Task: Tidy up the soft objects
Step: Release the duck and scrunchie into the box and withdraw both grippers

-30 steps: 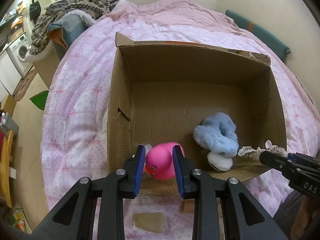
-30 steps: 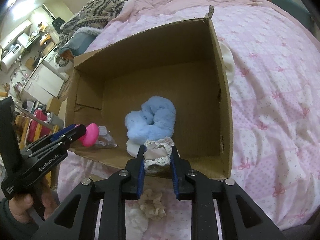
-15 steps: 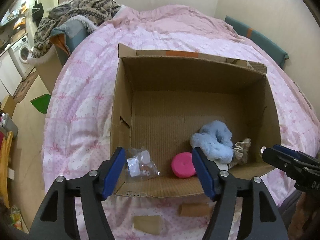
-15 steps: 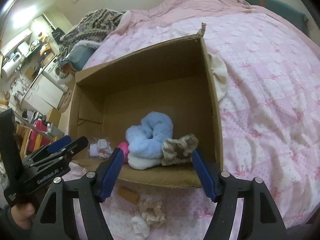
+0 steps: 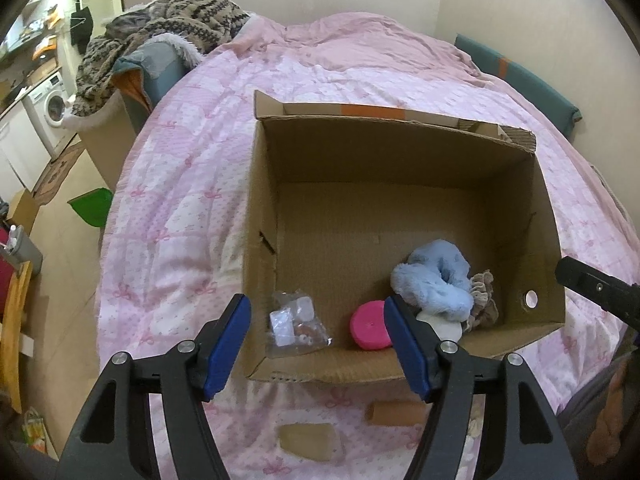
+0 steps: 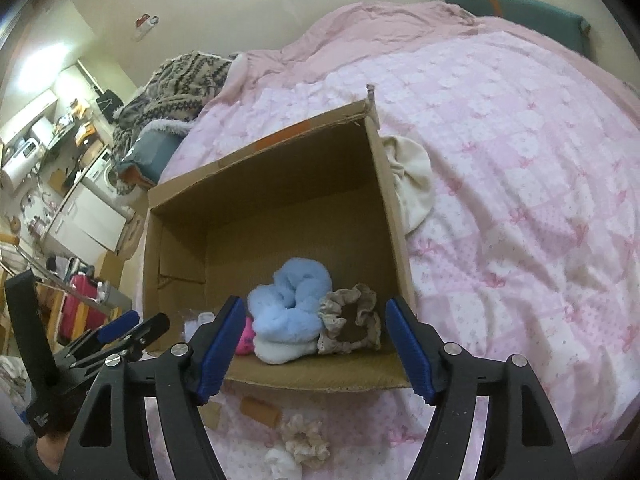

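Note:
An open cardboard box (image 5: 260, 208) (image 6: 394, 216) sits on the pink bed. Inside at its near side lie a fluffy blue scrunchie (image 5: 434, 280) (image 6: 292, 300), a beige lace scrunchie (image 5: 482, 300) (image 6: 348, 320), a white soft item (image 6: 280, 350), a pink toy (image 5: 370, 326) (image 6: 245, 340) and a clear plastic packet (image 5: 294, 322). My left gripper (image 5: 320, 344) is open and empty above the box's near edge. My right gripper (image 6: 314, 346) is open and empty, just in front of the box.
On the bedspread in front of the box lie a beige scrunchie (image 6: 304, 438), a white soft piece (image 6: 282, 464) and two brown blocks (image 5: 396, 414) (image 5: 306, 442). A cream cloth (image 6: 412, 184) lies right of the box. A patterned blanket pile (image 5: 160, 32) sits far left.
Both grippers opened and pulled back from the box. The left let go of the pink toy, the right let go of the beige lace scrunchie; both now lie inside the box.

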Demonstrator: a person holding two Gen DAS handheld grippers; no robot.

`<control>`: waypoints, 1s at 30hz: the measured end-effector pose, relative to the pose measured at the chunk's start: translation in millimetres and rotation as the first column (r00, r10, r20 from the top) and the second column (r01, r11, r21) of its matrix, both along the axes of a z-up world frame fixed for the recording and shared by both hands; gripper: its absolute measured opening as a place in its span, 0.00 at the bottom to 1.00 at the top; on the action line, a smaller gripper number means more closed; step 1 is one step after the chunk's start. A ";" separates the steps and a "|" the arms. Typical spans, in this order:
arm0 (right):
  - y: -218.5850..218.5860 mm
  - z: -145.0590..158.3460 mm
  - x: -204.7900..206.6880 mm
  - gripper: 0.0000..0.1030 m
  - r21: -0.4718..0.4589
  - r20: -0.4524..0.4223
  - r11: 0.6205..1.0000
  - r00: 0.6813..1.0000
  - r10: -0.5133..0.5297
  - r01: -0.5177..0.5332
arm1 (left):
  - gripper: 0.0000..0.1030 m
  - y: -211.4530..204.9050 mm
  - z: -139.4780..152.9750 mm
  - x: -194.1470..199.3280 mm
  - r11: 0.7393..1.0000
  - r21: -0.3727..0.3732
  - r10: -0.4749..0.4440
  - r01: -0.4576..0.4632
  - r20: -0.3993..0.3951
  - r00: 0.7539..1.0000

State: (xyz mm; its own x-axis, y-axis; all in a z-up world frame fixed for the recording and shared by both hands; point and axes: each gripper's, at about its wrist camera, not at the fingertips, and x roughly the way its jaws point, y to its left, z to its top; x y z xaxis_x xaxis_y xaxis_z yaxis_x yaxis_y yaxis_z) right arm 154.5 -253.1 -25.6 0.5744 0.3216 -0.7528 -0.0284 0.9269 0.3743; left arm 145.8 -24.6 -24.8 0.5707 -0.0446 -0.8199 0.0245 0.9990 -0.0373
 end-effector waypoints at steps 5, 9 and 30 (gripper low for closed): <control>-3.6 1.1 -3.3 0.74 0.018 -0.006 1.000 1.000 -0.008 0.008 | 0.64 8.2 7.0 -9.0 1.000 0.000 0.013 -0.013 -0.012 1.000; -5.5 2.5 -9.2 0.74 0.035 -0.012 0.999 1.000 -0.009 0.010 | 0.64 17.6 11.1 -20.7 0.999 -0.011 0.040 -0.040 -0.018 0.999; 9.7 -31.6 -54.1 0.74 0.114 -0.204 0.993 0.978 0.053 -0.030 | 0.64 65.1 -39.5 -49.5 0.968 -0.075 0.210 -0.239 -0.277 0.938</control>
